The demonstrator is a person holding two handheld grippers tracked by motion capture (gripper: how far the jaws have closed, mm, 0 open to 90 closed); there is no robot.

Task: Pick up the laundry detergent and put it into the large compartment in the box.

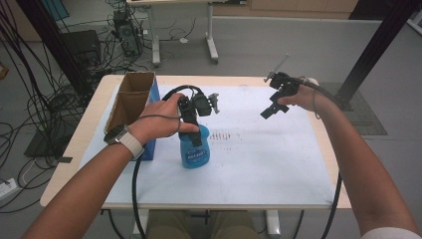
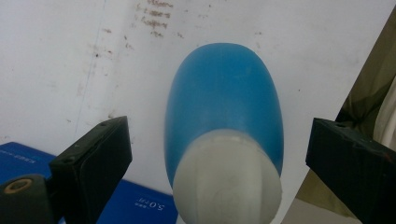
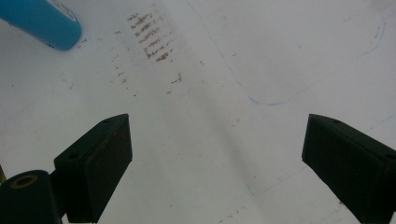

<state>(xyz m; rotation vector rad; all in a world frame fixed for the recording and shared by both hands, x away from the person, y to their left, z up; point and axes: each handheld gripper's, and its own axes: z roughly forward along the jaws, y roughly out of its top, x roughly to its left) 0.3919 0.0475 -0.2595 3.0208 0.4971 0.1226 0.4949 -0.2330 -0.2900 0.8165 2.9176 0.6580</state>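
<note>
Left hand-held gripper (image 1: 195, 115): black body, thick black cable looped above it, small grey fitting on the side away from the wrist. Jaws seen in the left gripper view: flat black blocks, matte, small screw hole near each tip; a round brass-ringed hole in the black part below the one beside the blue box.

Right hand-held gripper (image 1: 276, 102): black, thin grey rod on top, black cable.

Worn: watch (image 1: 115, 133) with pale strap, left wrist. White sleeve (image 1: 390, 233) edge, right arm.

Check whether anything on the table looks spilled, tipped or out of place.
Nothing is spilled or tipped. The blue bottle stands upright with its white cap on. The only oddity is a patch of brownish smudges on the white mat.
</note>
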